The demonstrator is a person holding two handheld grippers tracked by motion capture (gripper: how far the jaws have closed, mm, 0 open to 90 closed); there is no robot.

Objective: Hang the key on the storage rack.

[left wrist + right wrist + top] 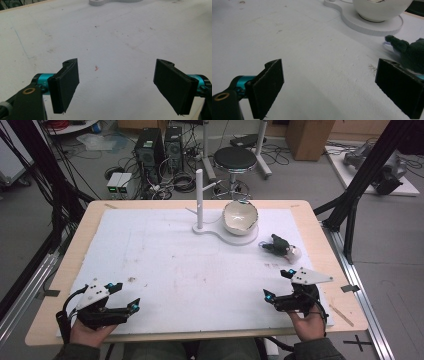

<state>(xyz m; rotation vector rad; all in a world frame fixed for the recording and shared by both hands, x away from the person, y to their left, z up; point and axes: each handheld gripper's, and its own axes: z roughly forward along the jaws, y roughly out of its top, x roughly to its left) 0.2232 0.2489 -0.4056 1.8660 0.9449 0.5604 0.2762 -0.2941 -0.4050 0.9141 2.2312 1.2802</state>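
Right gripper [278, 285]: jaws wide apart, nothing between them. It sits low near the table's right front corner, held by a hand [306, 324].
Left gripper [127, 296]: jaws wide apart too, nothing between them, near the left front corner.
Table [60, 285]: wood, with a white mat [170, 275] on top.
Stand [235, 238]: white, flat, at the far middle of the mat, with a tall post [199, 197].
Bowl [240, 217]: white, tilted, on the stand.
Toy [277, 246]: dark green and soft, lying on the mat just right of the stand, beyond the right gripper.
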